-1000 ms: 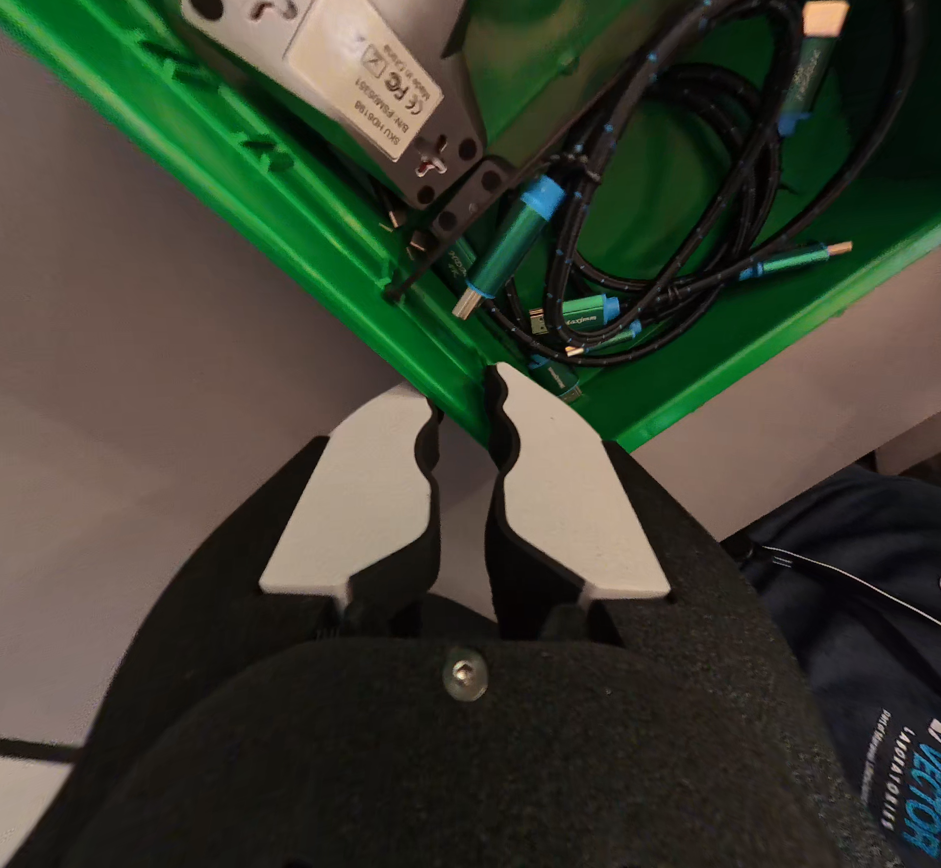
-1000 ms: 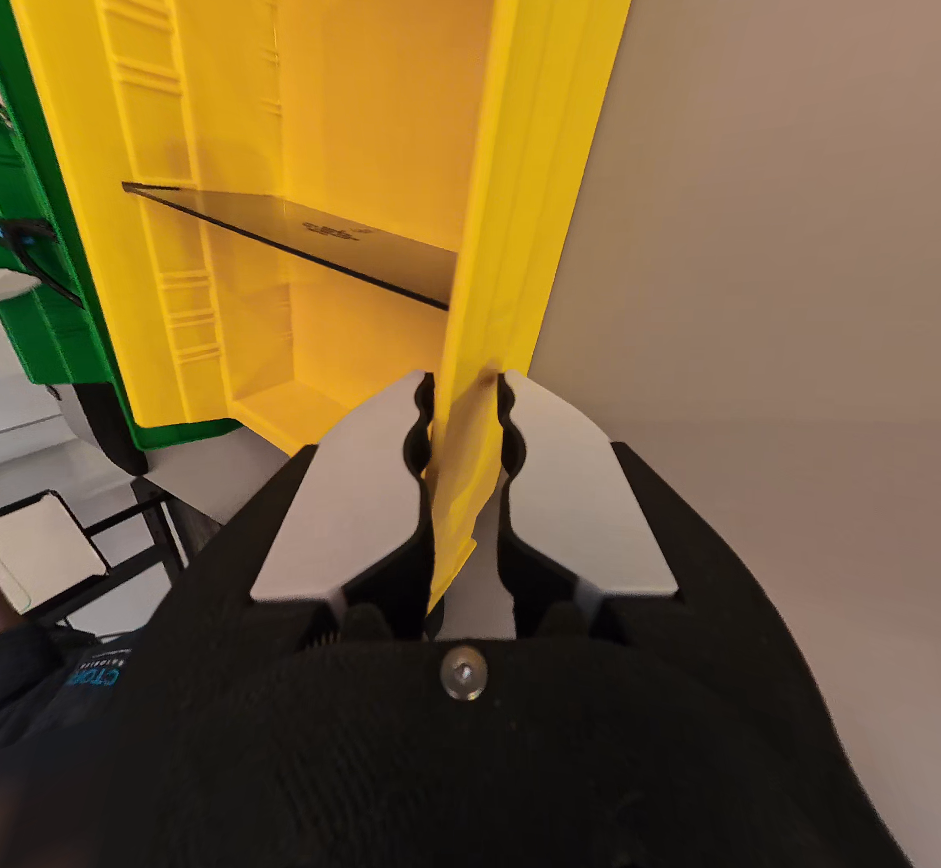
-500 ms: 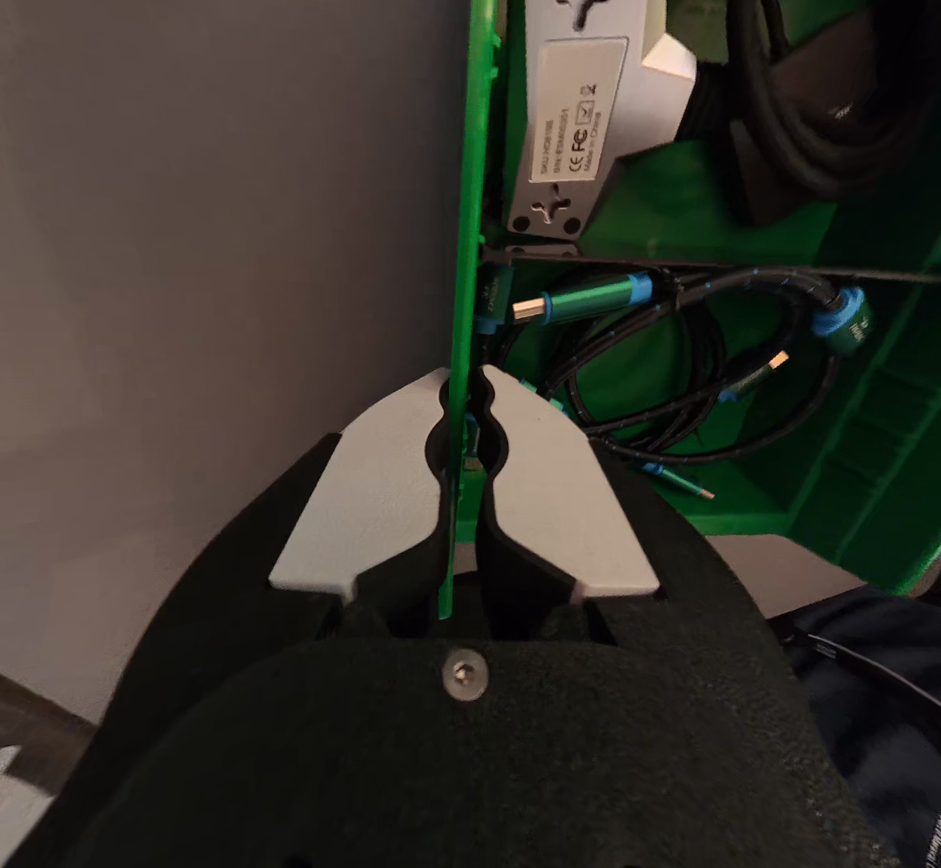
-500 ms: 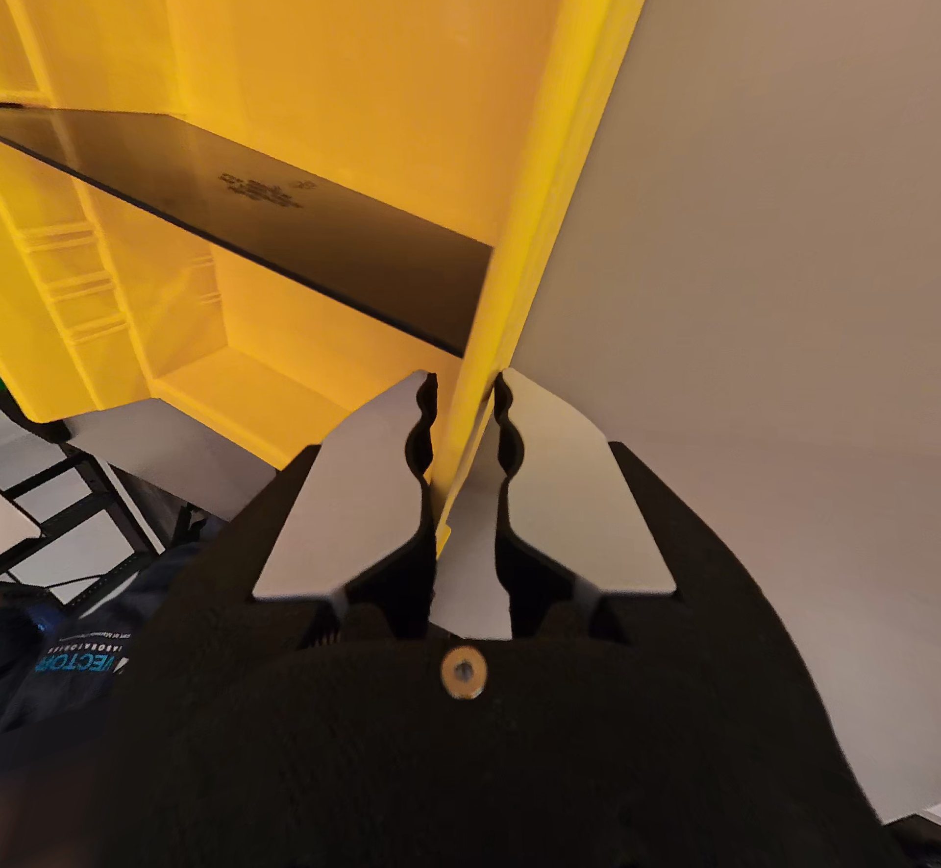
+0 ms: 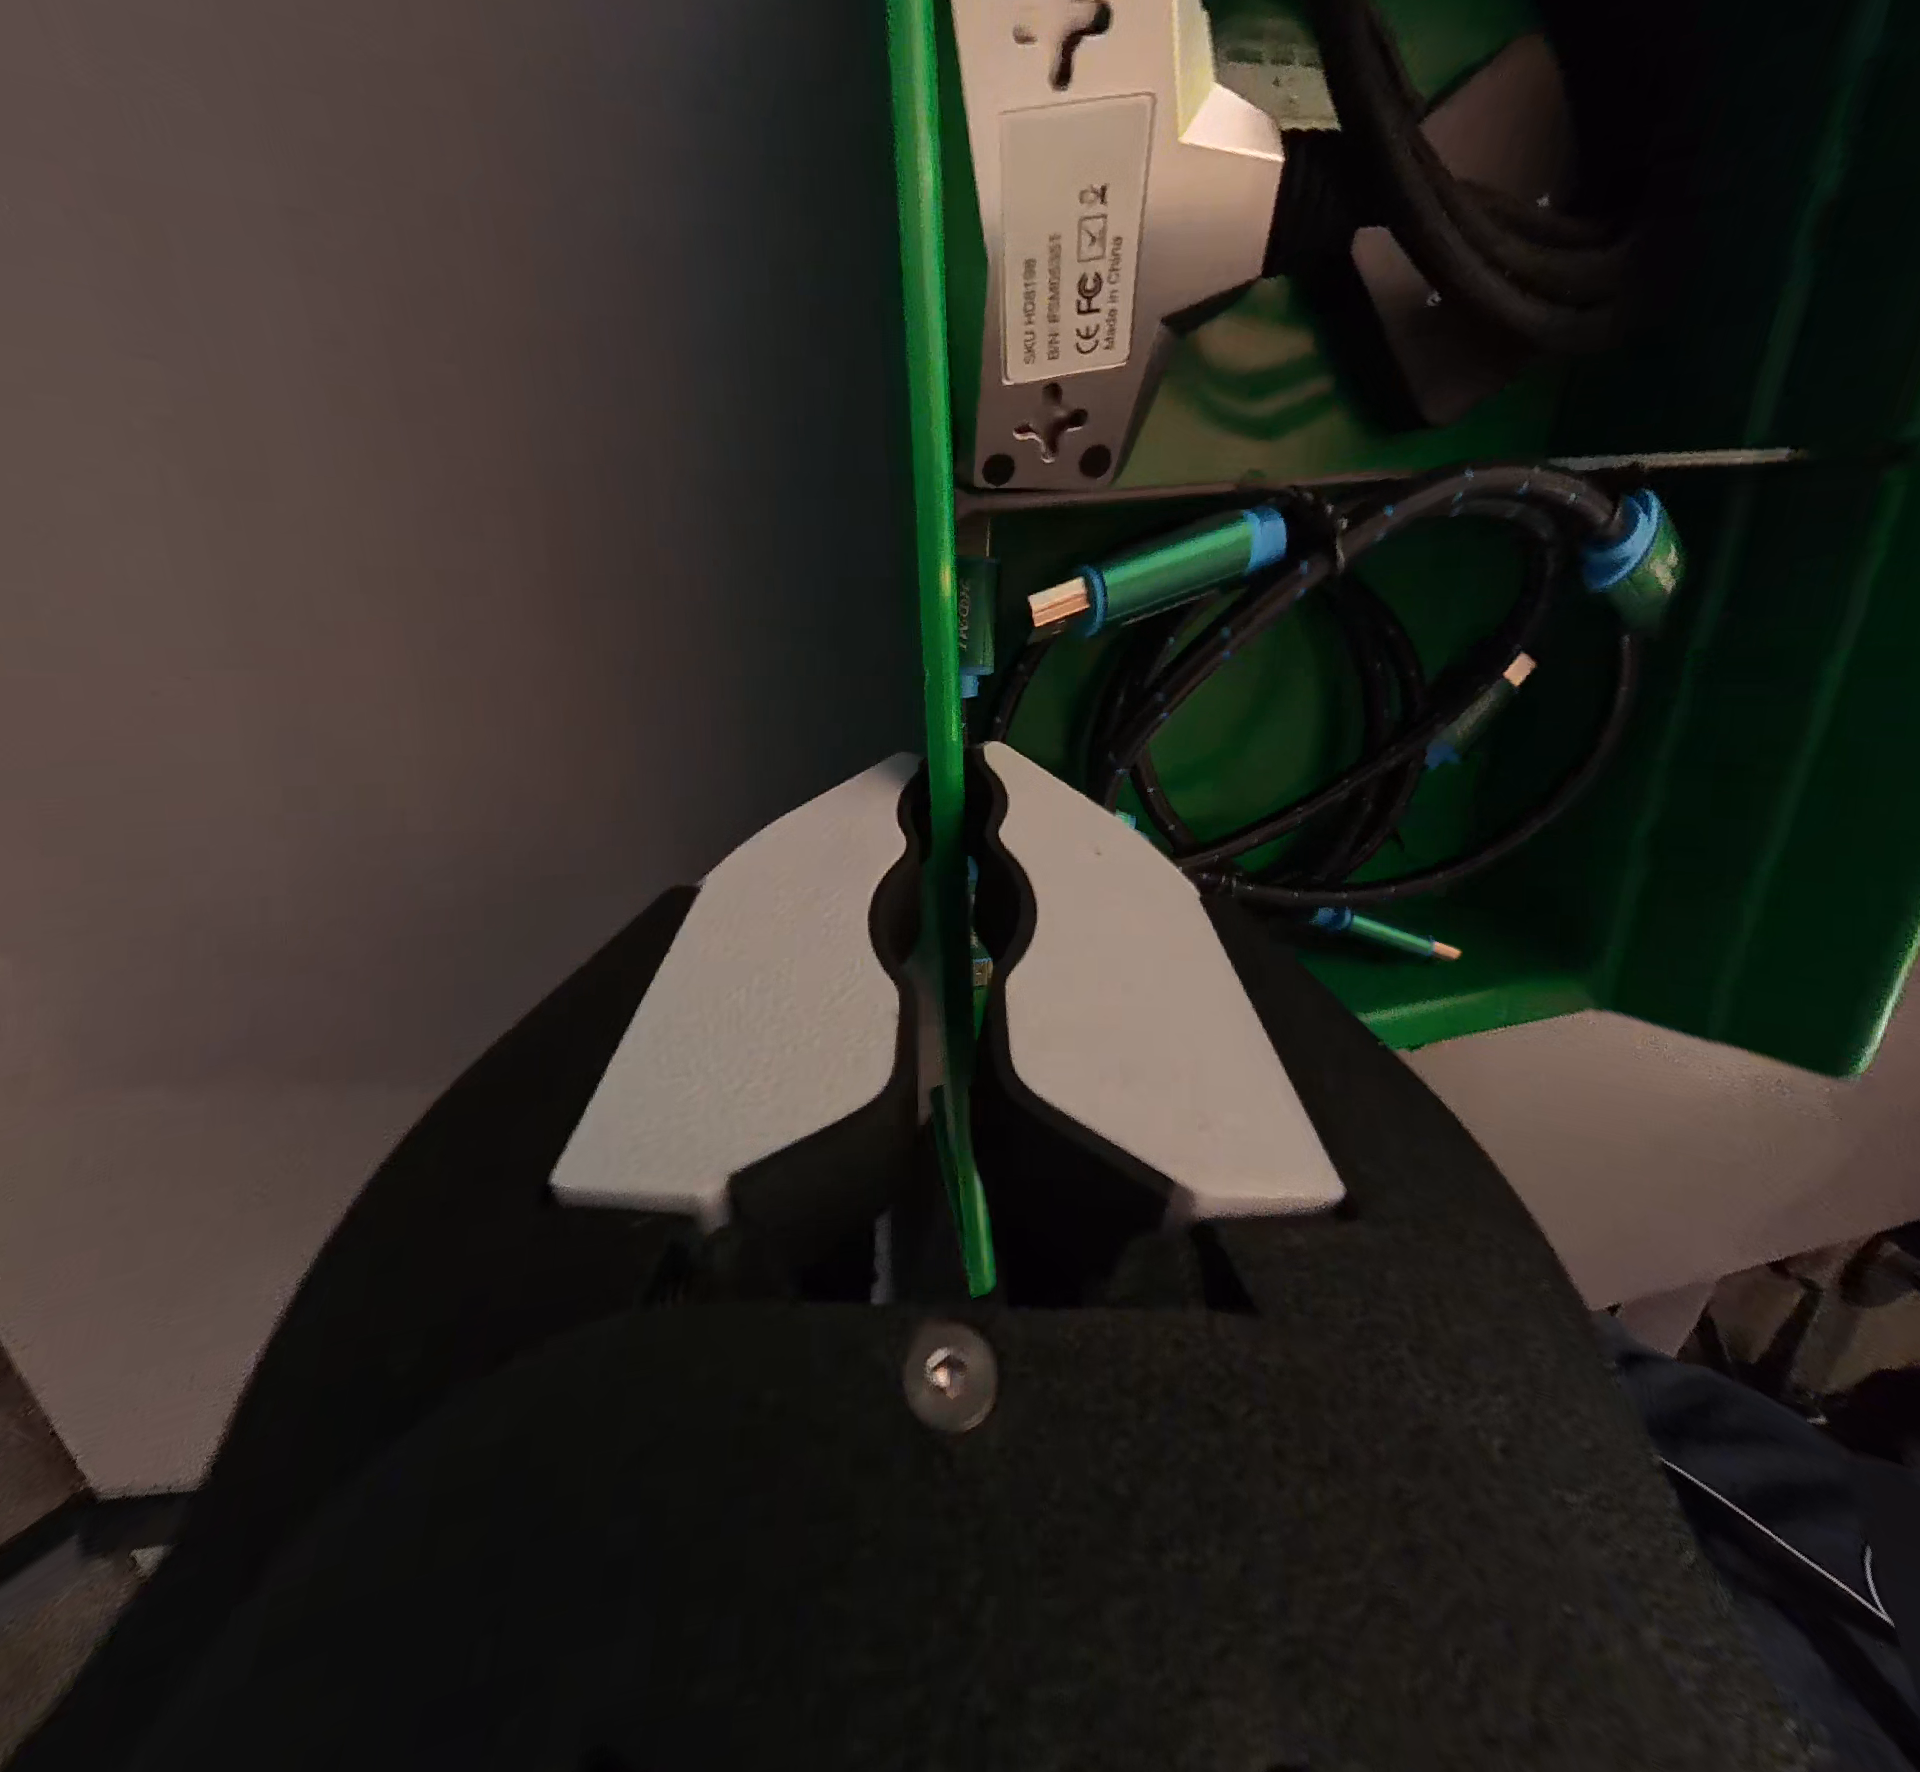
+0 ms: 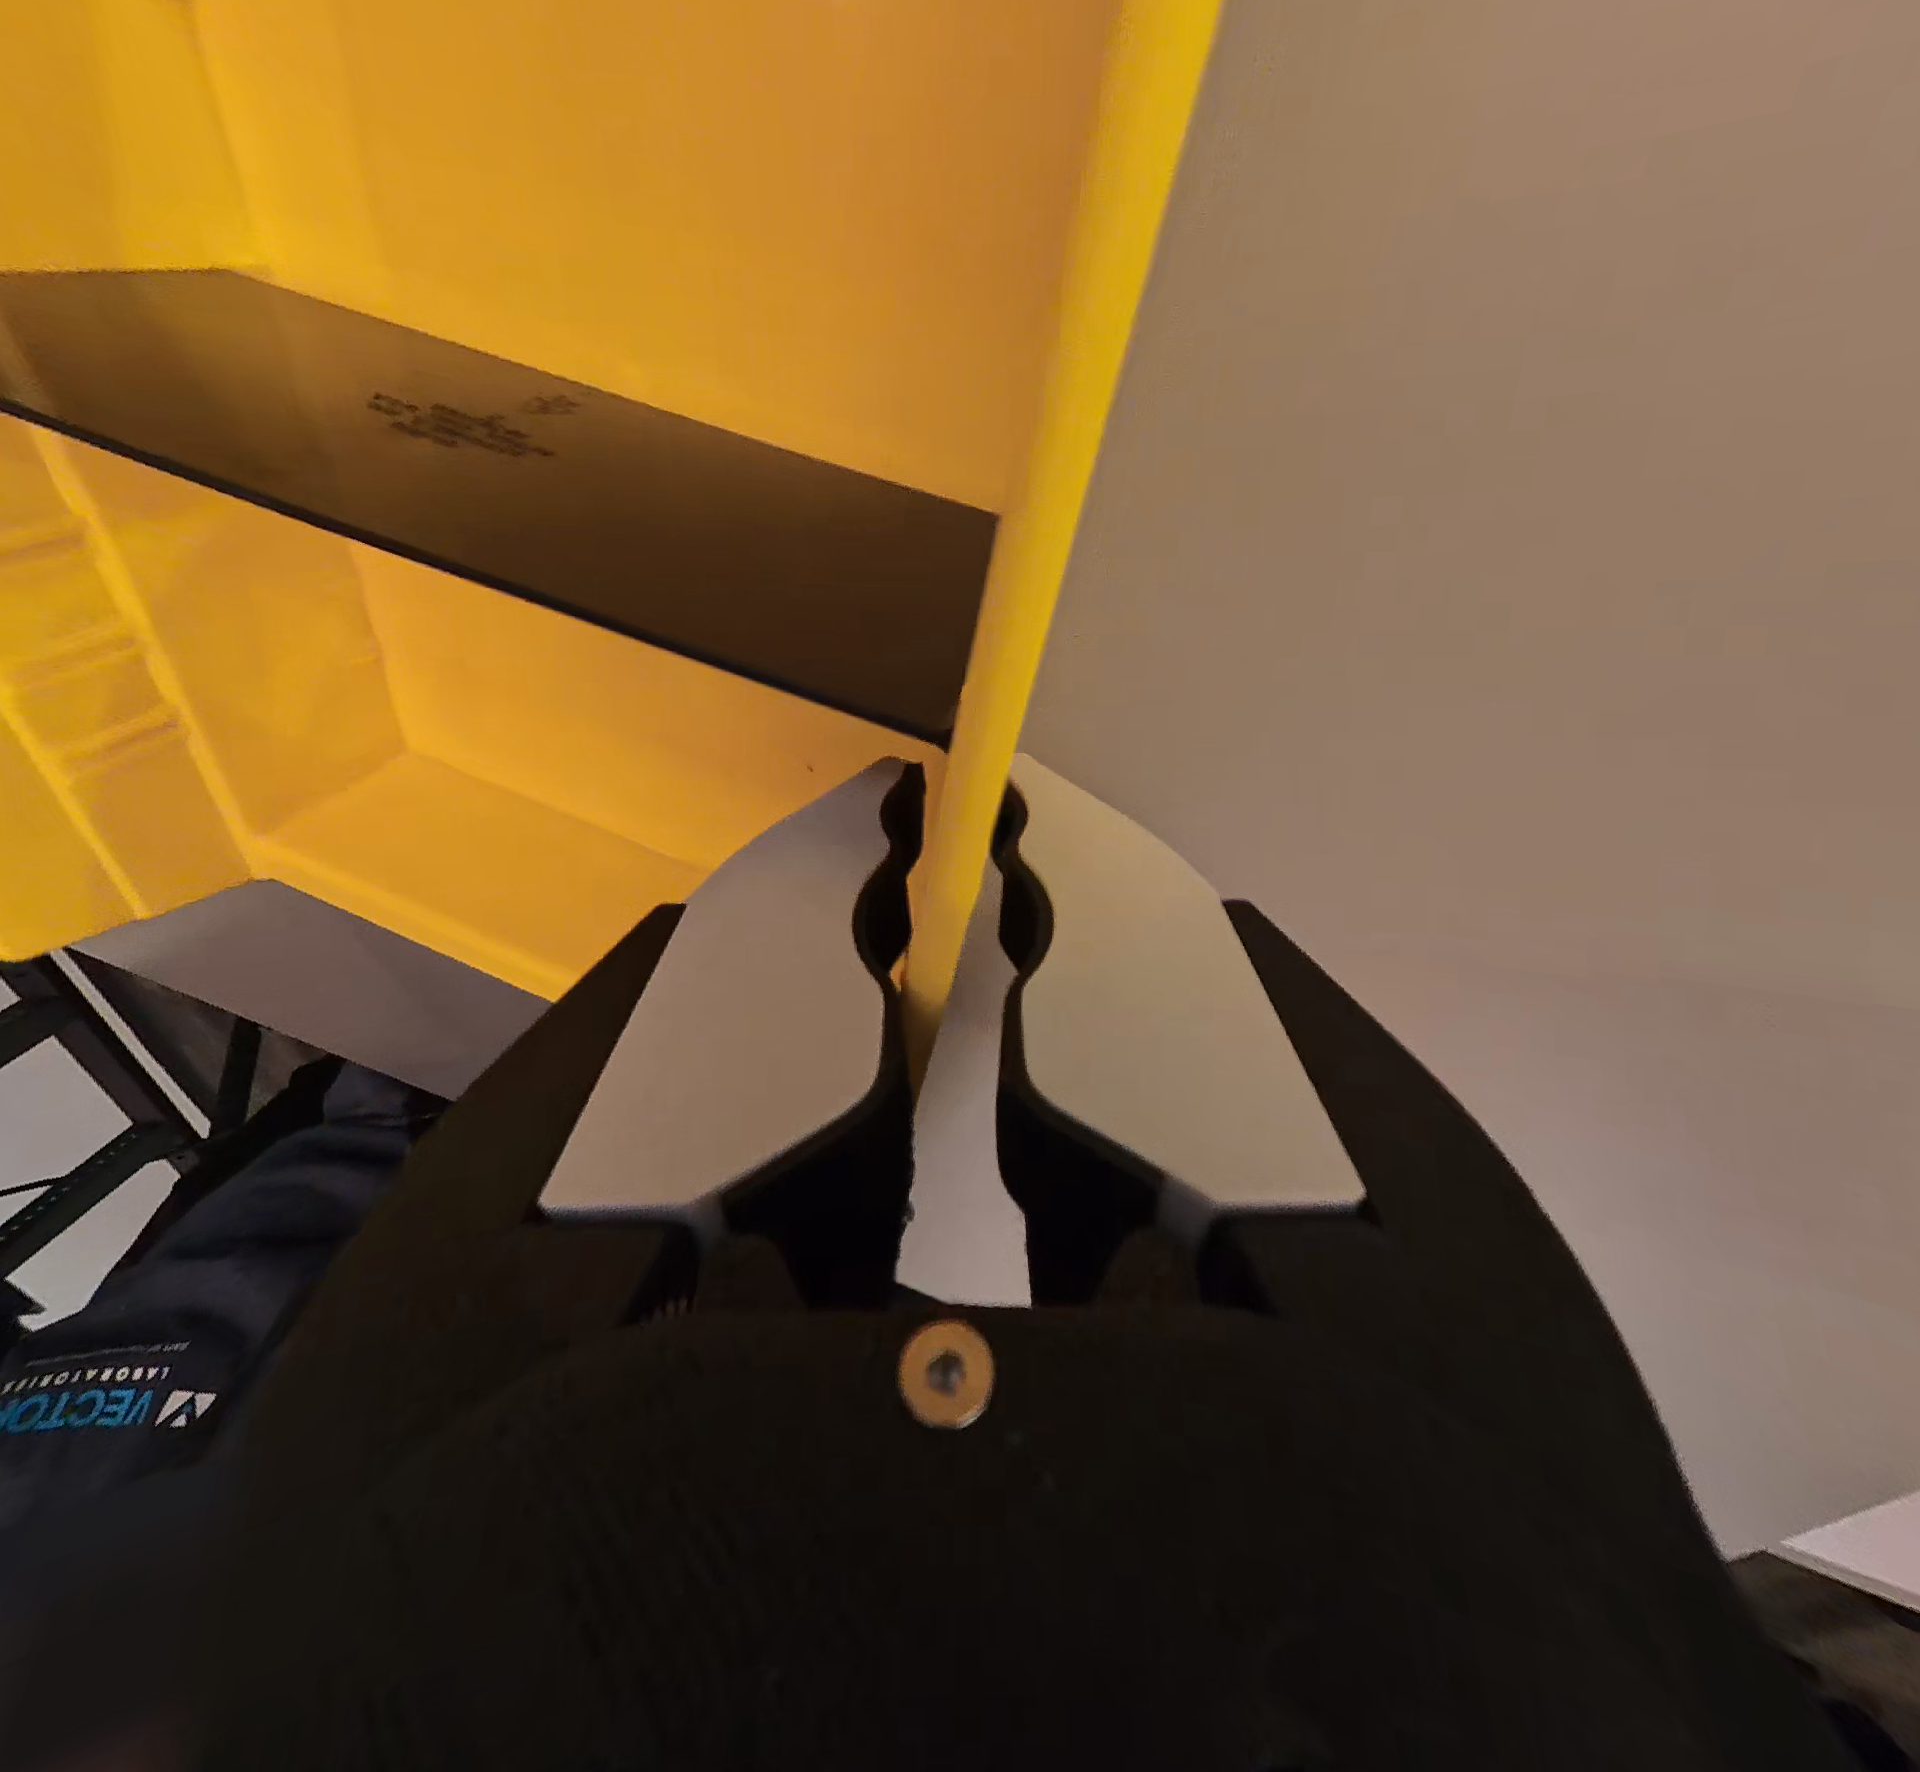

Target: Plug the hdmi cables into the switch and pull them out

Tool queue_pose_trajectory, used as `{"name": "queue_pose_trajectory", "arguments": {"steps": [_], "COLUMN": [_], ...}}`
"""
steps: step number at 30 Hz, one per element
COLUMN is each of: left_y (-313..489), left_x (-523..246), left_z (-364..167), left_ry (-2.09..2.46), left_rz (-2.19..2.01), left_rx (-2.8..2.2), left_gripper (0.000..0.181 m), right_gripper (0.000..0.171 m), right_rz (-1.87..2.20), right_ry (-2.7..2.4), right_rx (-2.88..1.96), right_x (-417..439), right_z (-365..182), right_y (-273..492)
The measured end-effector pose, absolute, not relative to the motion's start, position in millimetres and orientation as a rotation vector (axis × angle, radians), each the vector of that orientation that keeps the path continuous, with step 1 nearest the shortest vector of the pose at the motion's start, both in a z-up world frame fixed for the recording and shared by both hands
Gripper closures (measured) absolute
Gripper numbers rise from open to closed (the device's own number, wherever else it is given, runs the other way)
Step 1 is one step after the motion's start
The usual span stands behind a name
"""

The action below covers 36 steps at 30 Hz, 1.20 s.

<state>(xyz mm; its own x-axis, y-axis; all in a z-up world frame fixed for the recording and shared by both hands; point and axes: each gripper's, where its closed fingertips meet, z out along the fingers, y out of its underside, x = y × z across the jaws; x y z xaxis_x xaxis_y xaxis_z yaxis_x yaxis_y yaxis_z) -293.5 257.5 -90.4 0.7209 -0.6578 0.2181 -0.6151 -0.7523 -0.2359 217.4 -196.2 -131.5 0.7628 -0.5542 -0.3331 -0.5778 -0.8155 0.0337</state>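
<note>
In the left wrist view my left gripper [image 5: 951,772] is shut on the left wall of a green bin [image 5: 920,372]. Inside the bin lies a grey HDMI switch [image 5: 1081,184], underside up, with a thick black cable [image 5: 1455,195] attached. Below a black divider [image 5: 1558,463] lie several coiled black HDMI cables [image 5: 1351,683] with green and blue plugs [image 5: 1174,569]. In the right wrist view my right gripper [image 6: 956,777] is shut on the right wall of a yellow bin [image 6: 1101,372].
The yellow bin holds only a black divider [image 6: 520,486]. Both bins rest on a pale grey table [image 6: 1507,579]. A person's dark clothing [image 6: 156,1327] shows below the table's edge, with a black metal frame [image 6: 114,1068] on the floor. There is about 70 centimeters between the tips of the two grippers.
My left gripper has swung from the green bin's corner onto its left wall and closed on it. My right gripper has slid a little forward along the yellow wall, still gripping it.
</note>
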Motion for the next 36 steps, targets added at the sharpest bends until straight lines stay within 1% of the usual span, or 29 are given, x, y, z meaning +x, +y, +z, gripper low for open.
{"name": "queue_pose_trajectory", "arguments": {"steps": [5, 14, 17, 24, 31, 35, 36], "left_y": [258.0, 260.7, 263.7, 270.4, 272.8, 274.5, 274.5], "left_x": [-305.1, -310.8, -312.6, -318.5, -320.0, -320.3, -320.2], "left_z": [-89.9, -90.1, -90.1, -90.0, -90.1, -90.2, -90.2], "left_ry": [0.991, 0.977, 0.96, 0.922, 0.953, 0.961, 0.968], "left_rz": [-0.469, -0.467, -0.478, -0.505, -0.476, -0.472, -0.471], "left_rx": [-2.774, -2.774, -2.762, -2.739, -2.709, -2.666, -2.649], "left_gripper": [0.176, 0.177, 0.177, 0.176, 0.176, 0.176, 0.176], "right_gripper": [0.16, 0.164, 0.162, 0.156, 0.156, 0.147, 0.148], "right_rz": [0.484, 0.497, 0.451, 0.536, 0.522, 0.609, 0.633], "right_ry": [0.895, 1.083, 1.155, 1.182, 1.188, 1.183, 1.194], "right_rx": [-2.84, -2.78, -2.756, -2.69, -2.696, -2.612, -2.57], "right_x": [232.3, 241.2, 249.2, 247.6, 248.8, 248.3, 250.1], "right_z": [-131.5, -132.7, -131.9, -130.6, -131.0, -127.8, -125.2], "right_y": [-194.7, -221.4, -235.2, -237.0, -240.8, -237.0, -236.1]}}
